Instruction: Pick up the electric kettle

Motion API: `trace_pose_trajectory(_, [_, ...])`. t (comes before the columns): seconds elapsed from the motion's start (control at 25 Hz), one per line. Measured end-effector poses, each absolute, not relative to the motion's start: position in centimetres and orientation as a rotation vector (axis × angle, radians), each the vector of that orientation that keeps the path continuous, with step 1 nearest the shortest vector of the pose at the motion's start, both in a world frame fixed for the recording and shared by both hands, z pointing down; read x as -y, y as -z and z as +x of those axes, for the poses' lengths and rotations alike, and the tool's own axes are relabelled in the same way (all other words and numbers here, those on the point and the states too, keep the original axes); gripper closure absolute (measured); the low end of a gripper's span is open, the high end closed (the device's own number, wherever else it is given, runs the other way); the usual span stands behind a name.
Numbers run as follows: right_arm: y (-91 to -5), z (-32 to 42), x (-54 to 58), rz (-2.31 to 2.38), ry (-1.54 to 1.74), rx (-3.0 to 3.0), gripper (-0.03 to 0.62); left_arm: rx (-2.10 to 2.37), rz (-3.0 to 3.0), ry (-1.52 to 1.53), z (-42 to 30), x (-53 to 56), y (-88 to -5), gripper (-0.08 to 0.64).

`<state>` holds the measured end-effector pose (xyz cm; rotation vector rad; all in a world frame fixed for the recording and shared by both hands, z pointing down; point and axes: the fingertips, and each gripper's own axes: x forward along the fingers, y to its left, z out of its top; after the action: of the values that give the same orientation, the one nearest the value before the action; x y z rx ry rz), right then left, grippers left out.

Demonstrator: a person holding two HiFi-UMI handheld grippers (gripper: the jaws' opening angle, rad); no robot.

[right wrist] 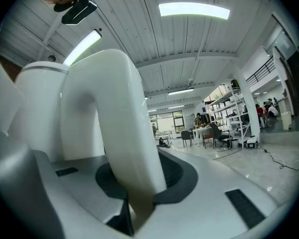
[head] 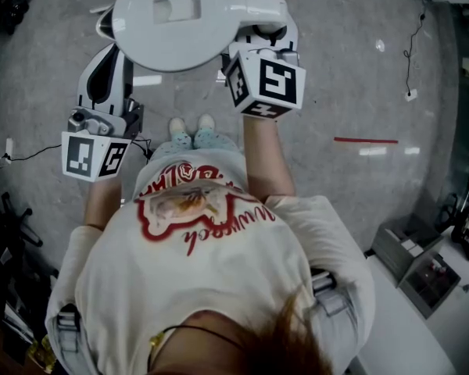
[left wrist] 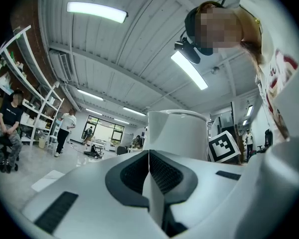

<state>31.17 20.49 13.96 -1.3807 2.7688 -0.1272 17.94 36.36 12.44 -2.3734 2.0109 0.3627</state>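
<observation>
The person (head: 211, 272) is standing on the grey floor (head: 359, 76) and carrying the white electric kettle (head: 174, 18) in the air in front of the body, lid upward, above the floor. The right gripper (right wrist: 139, 198) is clamping the kettle's curved handle (right wrist: 114, 128). Its jaws are standing narrowly apart, with the handle filling the gap and bearing on both sides. The left gripper (left wrist: 157, 193) is sitting on the opposite side of the kettle, jaws drawn almost together and pinching a thin white edge of the kettle body between the ribbed pads (left wrist: 167, 171).
</observation>
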Motion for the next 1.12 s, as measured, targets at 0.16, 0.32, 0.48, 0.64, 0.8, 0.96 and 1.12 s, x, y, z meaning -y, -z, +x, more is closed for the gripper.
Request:
trace_pose_trajectory(0.16, [-14.1, 31.1, -20.9, -1.383, 0.132, -2.743, 0.525, -2.005, -2.372, -0.38, 17.6, -36.9, -12.2, 0.548])
trace_pose_trajectory(0.32, [-14.4, 30.7, -21.5, -1.391, 0.148, -2.748, 0.525, -2.012, -2.374, -0.381, 17.3, -37.4, -12.4, 0.548])
trace_pose_trajectory(0.48, [-13.9, 30.3, -22.2, -1.4, 0.074, -2.765, 0.525, -2.03, -2.375, -0.385, 16.6, -37.8, -12.7, 0.548])
trace_pose_trajectory(0.64, [-14.3, 29.8, -22.4, -1.401, 0.103, -2.773, 0.525, -2.032, -2.375, -0.395, 16.2, -38.1, -12.7, 0.548])
trace_pose_trajectory(0.8, [-14.4, 29.5, -22.7, -1.399, 0.117, -2.779, 0.525, -2.032, -2.377, -0.393, 15.9, -38.3, -12.7, 0.548])
trace_pose_trajectory(0.96, [-14.3, 29.3, -22.8, -1.406, 0.079, -2.788, 0.525, -2.04, -2.378, -0.395, 15.6, -38.4, -13.0, 0.547])
trace_pose_trajectory(1.12, [-14.3, 29.3, -22.7, -1.404, 0.098, -2.785, 0.525, -2.03, -2.388, -0.398, 15.7, -38.3, -12.7, 0.547])
